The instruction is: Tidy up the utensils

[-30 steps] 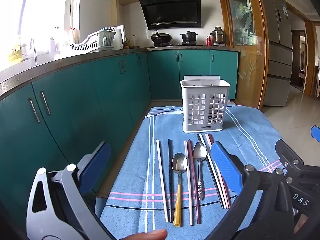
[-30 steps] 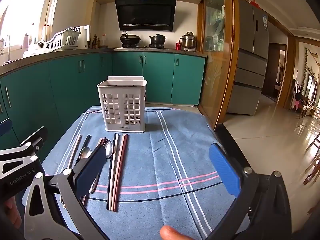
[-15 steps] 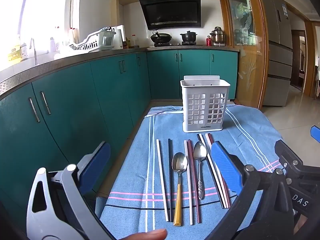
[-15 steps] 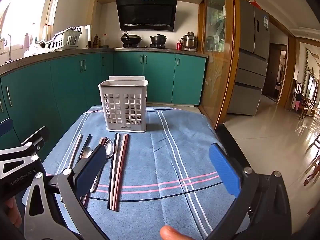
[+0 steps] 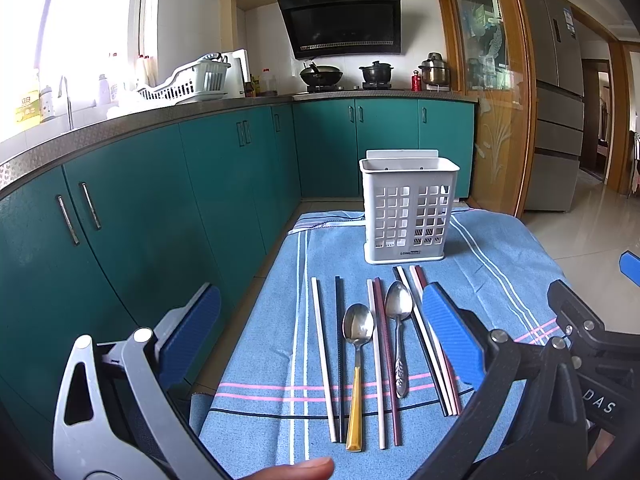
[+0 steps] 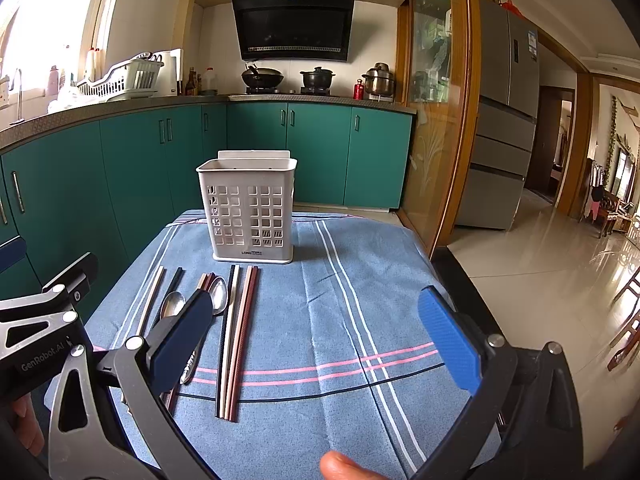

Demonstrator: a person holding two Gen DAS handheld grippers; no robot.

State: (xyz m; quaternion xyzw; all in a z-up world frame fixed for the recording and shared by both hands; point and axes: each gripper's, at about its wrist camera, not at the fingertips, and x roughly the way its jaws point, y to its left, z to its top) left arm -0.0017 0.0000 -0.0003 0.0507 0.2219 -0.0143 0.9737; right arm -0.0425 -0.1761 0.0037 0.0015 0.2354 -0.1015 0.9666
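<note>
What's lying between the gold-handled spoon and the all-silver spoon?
Two chopsticks, one pale and one dark red, side by side between gold-handled spoon and silver spoon; the left wrist view shows it.

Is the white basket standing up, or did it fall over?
Standing up. The white basket sits flat on the blue cloth, its open rim facing up, with the spoons and chopsticks lying in front of it.

Cabinets: teal base units (image 5: 200, 184) run along the left wall and turn across the back; teal wall units above.
Worktop: speckled grey counter (image 5: 80, 136) with a white dish rack (image 5: 188, 82).
Window: bright daylight floods in at the left (image 5: 72, 20).
Hood: black extractor (image 6: 294, 26) above the pots on the hob.
Fridge: grey, tall, at the right (image 6: 506, 120).
Floor: glossy pale tiles (image 6: 540, 264).
Door frame: wood with glass panel (image 6: 436, 120).
</note>
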